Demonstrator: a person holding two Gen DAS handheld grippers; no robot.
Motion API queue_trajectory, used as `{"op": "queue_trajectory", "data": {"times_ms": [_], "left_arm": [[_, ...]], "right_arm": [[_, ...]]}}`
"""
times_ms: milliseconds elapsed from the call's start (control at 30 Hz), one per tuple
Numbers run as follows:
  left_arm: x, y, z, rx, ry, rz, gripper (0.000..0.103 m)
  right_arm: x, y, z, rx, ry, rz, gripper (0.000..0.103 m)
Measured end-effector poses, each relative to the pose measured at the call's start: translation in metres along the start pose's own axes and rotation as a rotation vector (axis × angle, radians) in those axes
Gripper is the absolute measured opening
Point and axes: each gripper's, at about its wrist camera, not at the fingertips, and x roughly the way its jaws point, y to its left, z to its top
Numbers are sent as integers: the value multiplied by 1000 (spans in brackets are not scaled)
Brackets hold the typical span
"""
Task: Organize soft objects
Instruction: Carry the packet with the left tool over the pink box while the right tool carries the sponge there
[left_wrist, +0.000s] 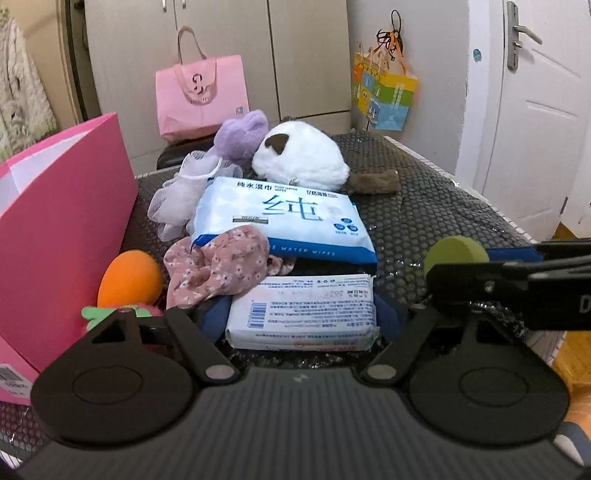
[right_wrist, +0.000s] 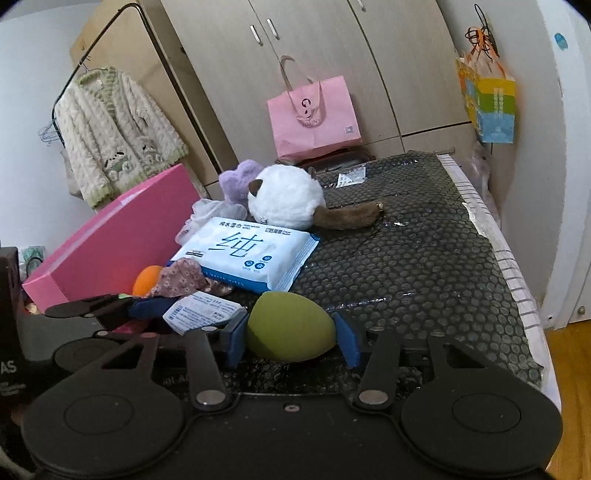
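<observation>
- Big surface (right_wrist: 424, 258) covered in black bubble wrap, with a tall pink cardboard box (left_wrist: 62, 221) standing at its left edge.
- Fluffy white round plush (left_wrist: 303, 155) sits at the back, a blue-and-white wet wipes pack (left_wrist: 291, 218) right in front of it.
- Smaller white wipes pack (left_wrist: 303, 314) lies between the left gripper (left_wrist: 303, 325) fingers; jaws wide, can't tell if the pads touch it.
- Right gripper (right_wrist: 291, 332) is clamped on an olive-green egg-shaped sponge (right_wrist: 288, 325), both blue pads against it.
- Orange egg-shaped sponge (left_wrist: 129, 277) rests beside the box.
</observation>
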Motion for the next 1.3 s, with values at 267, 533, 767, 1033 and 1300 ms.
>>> {"op": "queue_trajectory", "data": {"times_ms": [267,533,767,1033,1300], "left_arm": [[-16,9,-1,-31,53,-77,78],[-37,24,-2,-33,109,-157,78],[-57,52,8,-21,211,-201,79],[-91,87,5,8,277,-170,79],[-126,121,3,25,330,-159,79]], "right_arm": [[-10,7,5,-31,-16,-9,55],[-17,24,-1,-43,45,9,55],[-13,48,-2,-83,126,59,56],[-12,78,8,-134,207,160,56],[3,123,22,-197,330,276,56]]}}
